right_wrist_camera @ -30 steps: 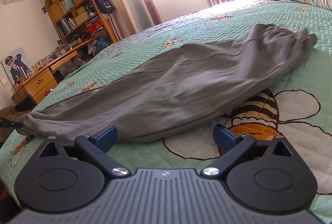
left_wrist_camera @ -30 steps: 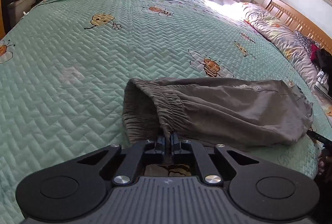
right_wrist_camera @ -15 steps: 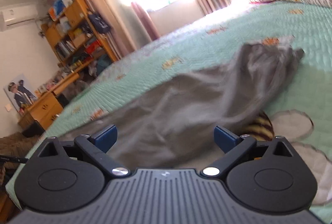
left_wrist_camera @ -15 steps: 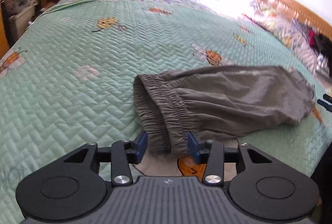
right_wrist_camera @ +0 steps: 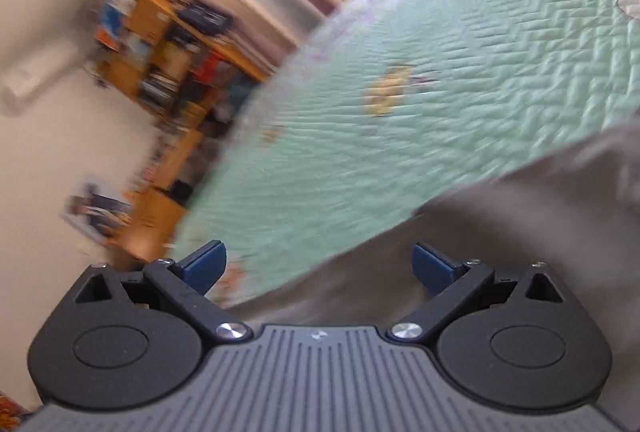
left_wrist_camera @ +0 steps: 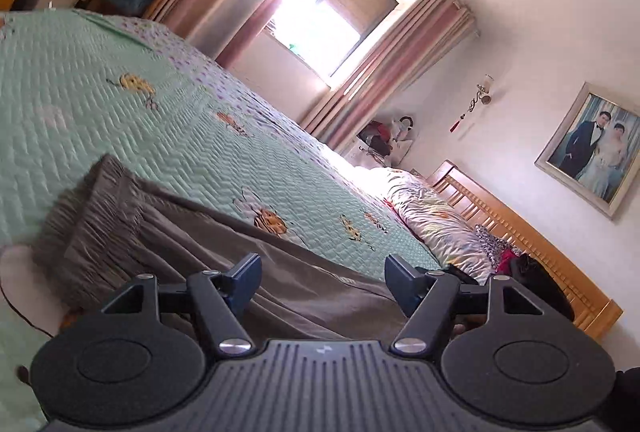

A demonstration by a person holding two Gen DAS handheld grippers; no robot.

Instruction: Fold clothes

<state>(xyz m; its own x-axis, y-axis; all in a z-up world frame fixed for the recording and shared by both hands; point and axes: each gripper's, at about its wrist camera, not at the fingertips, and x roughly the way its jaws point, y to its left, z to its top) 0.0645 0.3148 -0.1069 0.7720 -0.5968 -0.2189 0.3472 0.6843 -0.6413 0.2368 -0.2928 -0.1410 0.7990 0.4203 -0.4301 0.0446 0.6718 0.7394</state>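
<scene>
A grey pair of trousers (left_wrist_camera: 192, 232) lies folded lengthwise on the green quilted bedspread (left_wrist_camera: 80, 92), its gathered waistband at the left in the left wrist view. My left gripper (left_wrist_camera: 322, 282) hovers just over the cloth; its jaws are opening and no cloth is pinched between the blue pads. In the blurred, tilted right wrist view the same trousers (right_wrist_camera: 520, 232) fill the lower right. My right gripper (right_wrist_camera: 318, 268) stands wide above the cloth's edge, its jaws closing a little, with the pads apart from the fabric.
Pillows (left_wrist_camera: 432, 220) and a wooden headboard (left_wrist_camera: 532, 252) stand at the right end of the bed. A curtained window (left_wrist_camera: 332, 20) is behind the bed. A cluttered wooden bookshelf (right_wrist_camera: 172, 52) and desk line the wall beyond the bed's far side.
My left gripper let go of the waistband, opened and rolled, swinging over the trousers. My right gripper swept sideways along the trousers and rolled, staying wide open.
</scene>
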